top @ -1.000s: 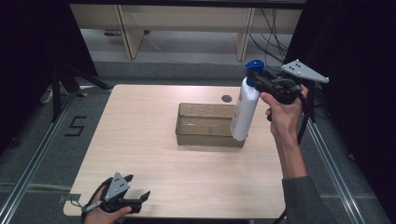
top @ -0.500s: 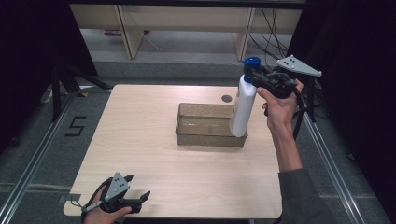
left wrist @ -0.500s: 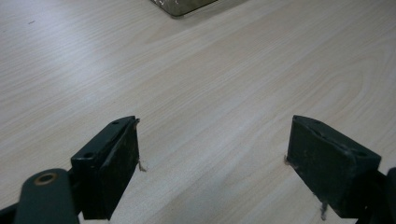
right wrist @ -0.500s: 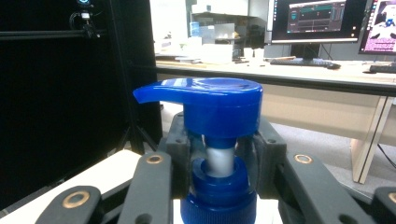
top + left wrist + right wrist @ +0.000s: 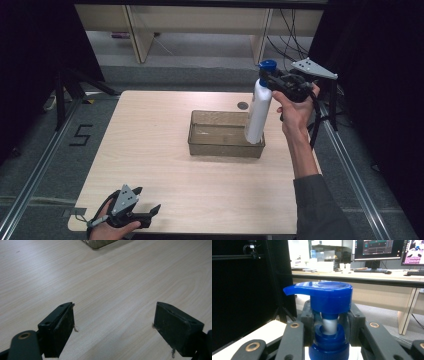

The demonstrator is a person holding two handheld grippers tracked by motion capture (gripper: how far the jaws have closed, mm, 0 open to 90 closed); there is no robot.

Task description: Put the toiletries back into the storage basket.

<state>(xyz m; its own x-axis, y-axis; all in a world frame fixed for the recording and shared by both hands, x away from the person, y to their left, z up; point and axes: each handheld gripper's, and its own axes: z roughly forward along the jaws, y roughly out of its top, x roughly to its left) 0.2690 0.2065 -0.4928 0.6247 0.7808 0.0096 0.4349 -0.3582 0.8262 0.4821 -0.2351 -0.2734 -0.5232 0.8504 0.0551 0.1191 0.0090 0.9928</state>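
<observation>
Gripping the pump bottle (image 5: 258,112) at its neck, the right gripper (image 5: 272,80) is clamped below the blue pump head (image 5: 324,296); bottle hangs over the tray (image 5: 225,147), likely rigid, smooth-walled and bottom-heavy.

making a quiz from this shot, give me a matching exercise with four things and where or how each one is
Things:
1. pump bottle
2. brown tray
3. left gripper
4. right gripper

States:
A. open, low at the table's near edge
B. shut on the neck under a blue pump head
C. white, held at a slight tilt, base at the tray's right end
D. resting on the table

Pairs: 1-C, 2-D, 3-A, 4-B
</observation>
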